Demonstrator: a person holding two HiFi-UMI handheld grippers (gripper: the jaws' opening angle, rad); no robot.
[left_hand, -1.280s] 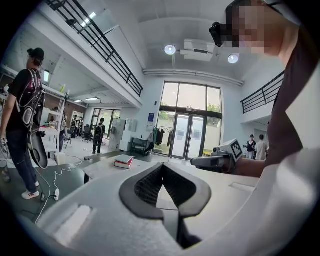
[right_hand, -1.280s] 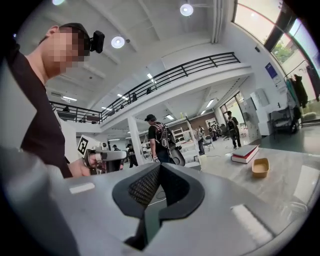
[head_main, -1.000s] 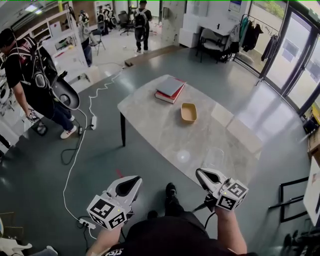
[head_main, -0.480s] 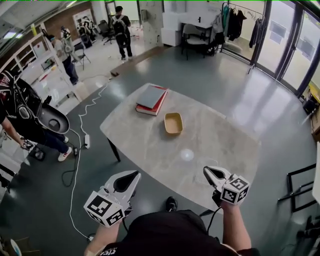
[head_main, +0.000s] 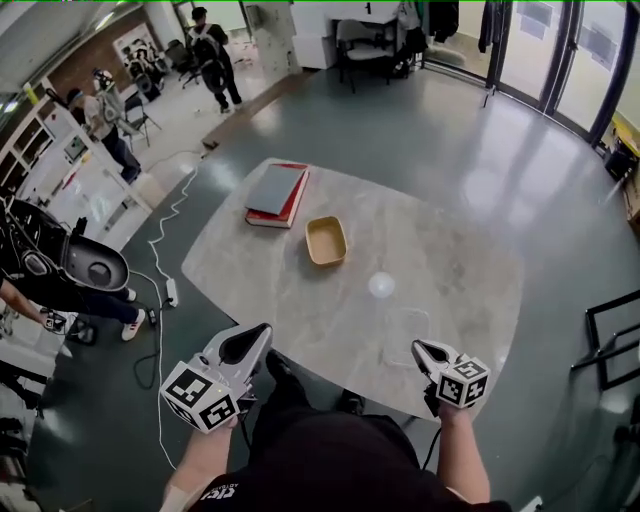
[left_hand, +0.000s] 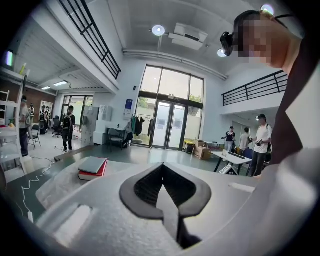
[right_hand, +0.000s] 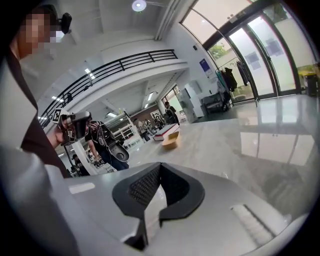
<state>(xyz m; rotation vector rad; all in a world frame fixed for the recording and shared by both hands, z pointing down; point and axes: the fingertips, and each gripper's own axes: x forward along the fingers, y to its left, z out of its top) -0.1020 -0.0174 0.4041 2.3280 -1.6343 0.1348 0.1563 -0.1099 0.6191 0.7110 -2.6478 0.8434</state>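
Marble-look grey bench (head_main: 455, 275), both grippers held low at its near edge.

Left gripper (head_main: 262, 332): fingers closed tip to tip with nothing between them, confirmed in the left gripper view (left_hand: 162, 167). It sits at the bench's near-left edge and isn't touching anything on the bench.

Right gripper (head_main: 417, 346): fingers also closed and empty, same in the right gripper view (right_hand: 159, 167). It's over the near edge, right of centre.

The nearest item is the clear box (head_main: 404, 326), flat on the bench just ahead of the right gripper's tip. They're close, but I can't tell if they touch. The box is well apart from the left gripper.

Further in, the tan tray (head_main: 326, 240) sits mid-bench on the left side. The stack of books (head_main: 275, 193), grey cover over red, is just beyond it at the far-left corner. Tray and books are near each other but apart. Both are also visible from the right gripper view, tray (right_hand: 171, 142) in front of books (right_hand: 166, 132).

A white power strip (head_main: 170, 292) and its cable lie on the floor left of the bench.
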